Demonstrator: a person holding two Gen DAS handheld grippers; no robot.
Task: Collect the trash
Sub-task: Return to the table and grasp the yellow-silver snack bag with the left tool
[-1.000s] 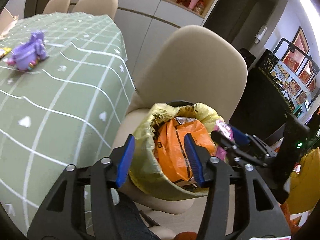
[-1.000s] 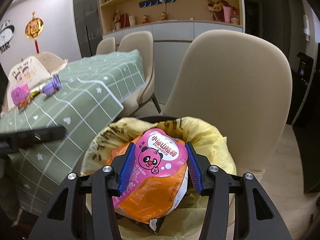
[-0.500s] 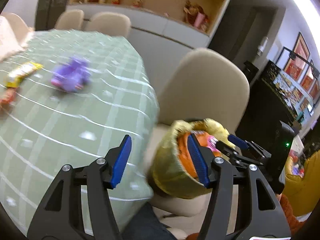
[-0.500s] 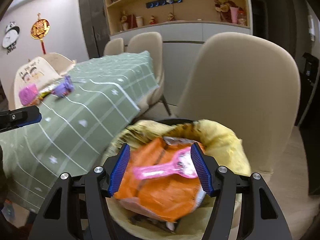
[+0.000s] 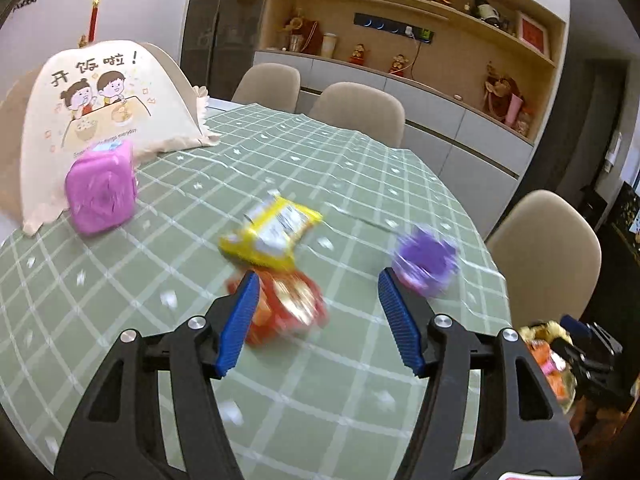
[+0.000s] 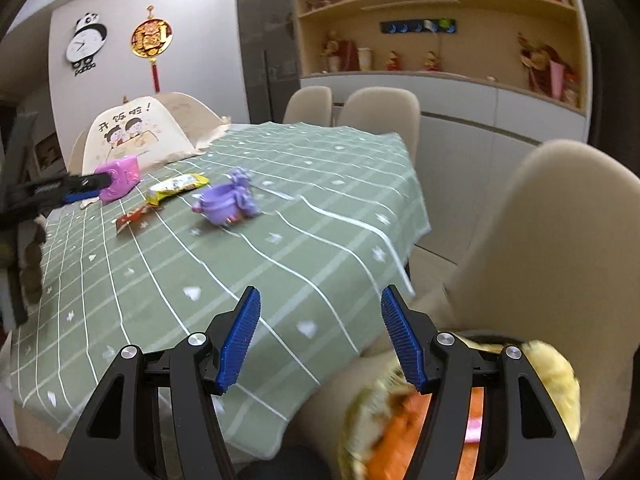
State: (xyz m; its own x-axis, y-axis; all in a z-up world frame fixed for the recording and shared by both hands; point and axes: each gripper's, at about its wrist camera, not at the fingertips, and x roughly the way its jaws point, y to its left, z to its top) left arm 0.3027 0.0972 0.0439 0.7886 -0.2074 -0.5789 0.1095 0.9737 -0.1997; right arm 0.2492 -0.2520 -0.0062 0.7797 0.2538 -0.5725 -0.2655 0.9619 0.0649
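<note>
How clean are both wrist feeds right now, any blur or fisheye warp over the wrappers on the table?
Left wrist view: motion blur smears the yellow wrapper, red wrapper and purple toy; the pink box stays fairly sharp. Right wrist view: tabletop items read clearly, only the trash bin at the lower right is blurred. Both views bow the tablecloth grid lines, with dark corners.

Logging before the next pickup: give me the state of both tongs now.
Left tongs: open, empty, just been opening, above the red wrapper.
Right tongs: open, empty, just been opening.
</note>
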